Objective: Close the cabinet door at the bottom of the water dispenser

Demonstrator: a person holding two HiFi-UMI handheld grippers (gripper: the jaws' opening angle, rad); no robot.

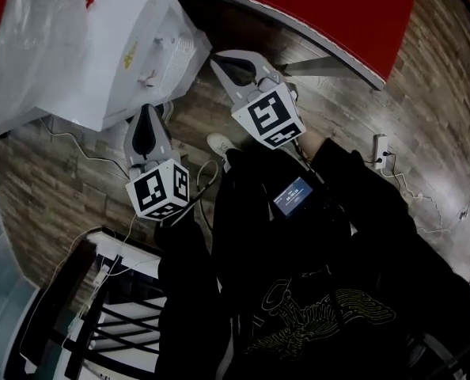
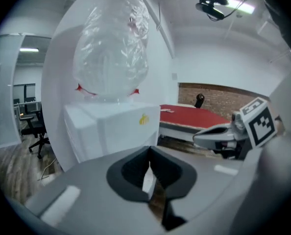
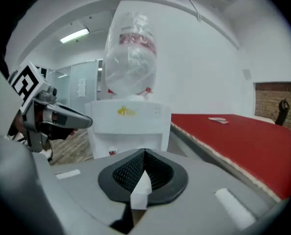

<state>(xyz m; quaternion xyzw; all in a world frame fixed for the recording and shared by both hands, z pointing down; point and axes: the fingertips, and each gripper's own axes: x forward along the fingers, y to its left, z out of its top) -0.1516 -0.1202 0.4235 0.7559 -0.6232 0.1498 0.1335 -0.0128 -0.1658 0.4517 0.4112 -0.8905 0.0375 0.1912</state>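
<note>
The white water dispenser (image 1: 132, 42) stands at the upper left of the head view, with a plastic-wrapped bottle (image 1: 25, 38) on top. Its front panel (image 3: 128, 126) with the taps shows in the right gripper view. The lower cabinet and its door are hidden behind the gripper bodies. My left gripper (image 1: 146, 117) points at the dispenser's near side, jaws shut on nothing. My right gripper (image 1: 229, 66) is held to its right, a little away from the dispenser's front, also shut and empty. Each gripper shows in the other's view: the right gripper (image 2: 206, 137) and the left gripper (image 3: 82, 121).
A red table (image 1: 338, 14) runs along the top right, close to the dispenser. The floor (image 1: 219, 125) is wood planks, with a white power strip (image 1: 380, 150) and cables at right. A black and white rack (image 1: 100, 307) stands at the lower left. An office chair (image 2: 37, 131) stands further off.
</note>
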